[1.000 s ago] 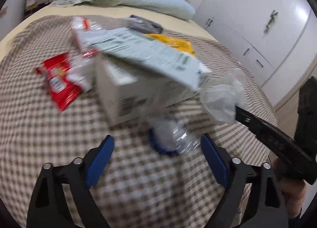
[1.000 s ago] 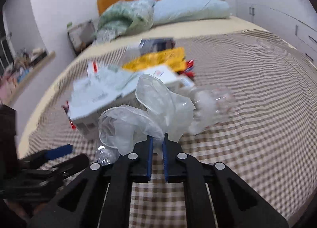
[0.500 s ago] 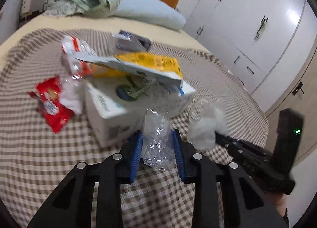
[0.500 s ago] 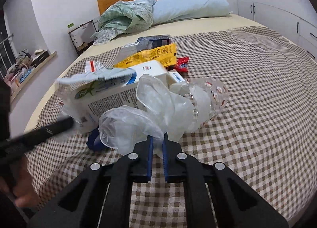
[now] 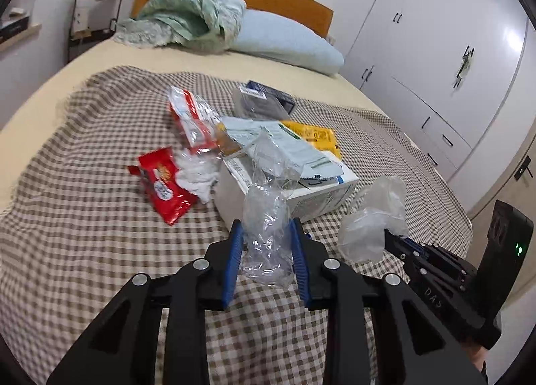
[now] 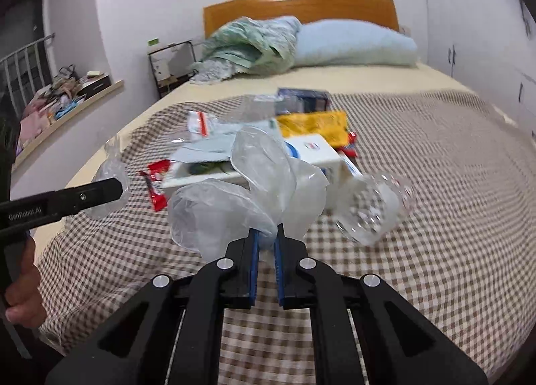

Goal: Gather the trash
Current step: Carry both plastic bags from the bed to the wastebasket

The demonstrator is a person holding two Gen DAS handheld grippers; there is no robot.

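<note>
Crushed clear plastic bottle [image 5: 266, 234] pinched in closing left gripper [image 5: 264, 261], lifted just before white carton [image 5: 288, 190]; crumpled plastic bag [image 6: 248, 197] clamped in right gripper [image 6: 266, 251], beside carton.

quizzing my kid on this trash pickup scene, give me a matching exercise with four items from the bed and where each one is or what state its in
Things:
1. crushed clear bottle
2. filmy plastic bag
3. red snack wrapper
4. blue pillow

Places or states:
A. lying flat on the checked blanket, left of the white box
B. pinched in the right gripper
C. at the wooden headboard
D. between the left gripper's blue pads

Pairs: 1-D, 2-B, 3-A, 4-C
</note>
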